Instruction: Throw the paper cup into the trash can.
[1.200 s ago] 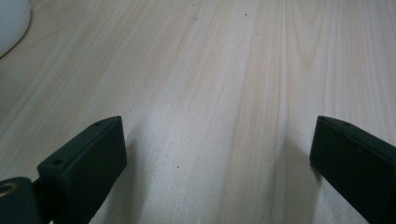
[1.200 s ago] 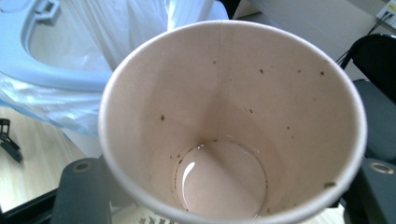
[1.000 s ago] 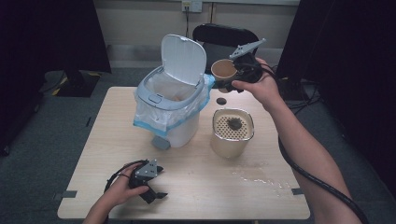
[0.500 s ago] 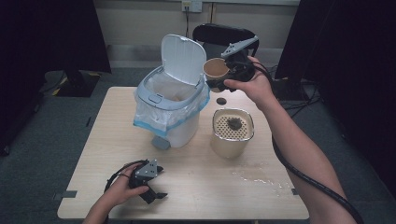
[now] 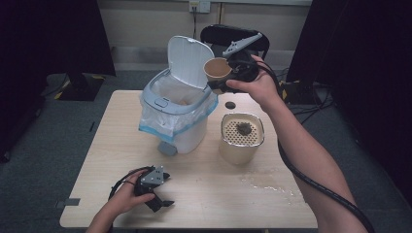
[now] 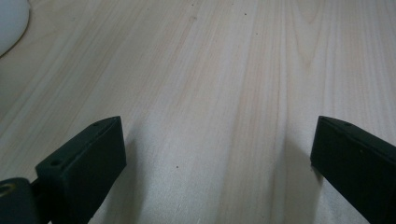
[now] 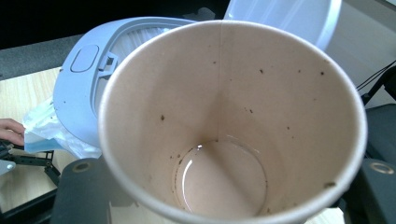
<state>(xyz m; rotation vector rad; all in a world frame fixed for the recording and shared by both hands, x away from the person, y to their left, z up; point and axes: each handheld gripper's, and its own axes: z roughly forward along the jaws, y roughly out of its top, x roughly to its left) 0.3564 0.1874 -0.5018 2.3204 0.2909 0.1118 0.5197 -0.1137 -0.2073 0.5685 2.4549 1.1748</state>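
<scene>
My right gripper [image 5: 219, 82] is shut on a brown paper cup [image 5: 217, 69], held in the air beside the raised lid [image 5: 187, 60] of the white bin [image 5: 177, 107]. In the right gripper view the cup [image 7: 261, 84] is tilted toward the camera, speckled inside, with a thin pool of liquid at its bottom; black jaws sit at either side of it. My left gripper [image 5: 167, 190] rests on the table [image 5: 291, 204] near the front edge, held by a hand. Its jaws stand wide apart in the left gripper view [image 6: 219, 158], nothing between them.
The bin is lined with a blue-edged plastic bag [image 5: 155, 124]. A cream canister [image 5: 241, 138] with a perforated top and a dark clump on it stands right of the bin. A small black disc [image 5: 230, 104] lies behind it. A black chair [image 5: 218, 34] stands beyond the table.
My right hand has carried the cup leftward and slightly up, closer to the bin's open lid. The left hand and its gripper have stayed put.
</scene>
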